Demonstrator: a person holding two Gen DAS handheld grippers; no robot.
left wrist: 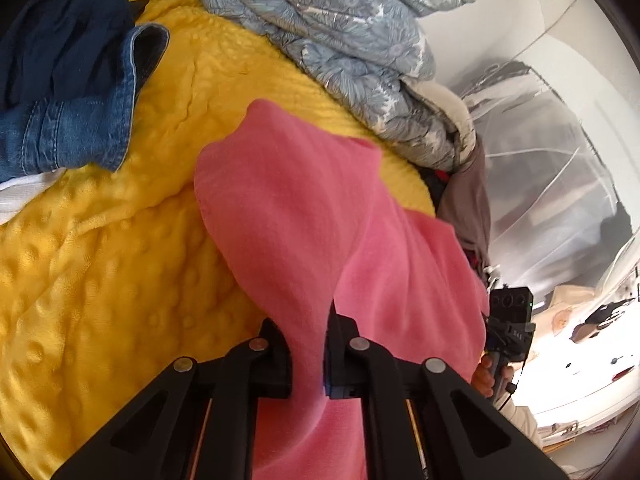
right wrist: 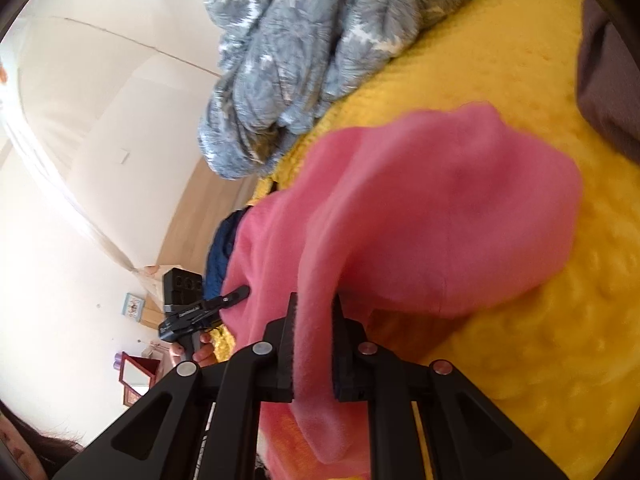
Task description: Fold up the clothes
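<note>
A pink fleece garment [left wrist: 312, 208] hangs lifted above a yellow dotted blanket [left wrist: 100, 260]. My left gripper [left wrist: 306, 344] is shut on one edge of it, with cloth pinched between the black pads. My right gripper [right wrist: 314, 328] is shut on another edge of the same pink garment [right wrist: 440, 216], which bulges out over the yellow blanket [right wrist: 540, 340]. The right gripper's body [left wrist: 510, 320] shows at the right of the left wrist view, and the left gripper's body [right wrist: 192, 312] at the left of the right wrist view.
A blue denim garment [left wrist: 76, 120] and dark navy cloth [left wrist: 60, 32] lie at the left. A grey floral duvet [left wrist: 340, 40] is heaped at the back, also in the right wrist view [right wrist: 300, 48]. A grey-brown cloth [right wrist: 608, 80] lies at the right edge.
</note>
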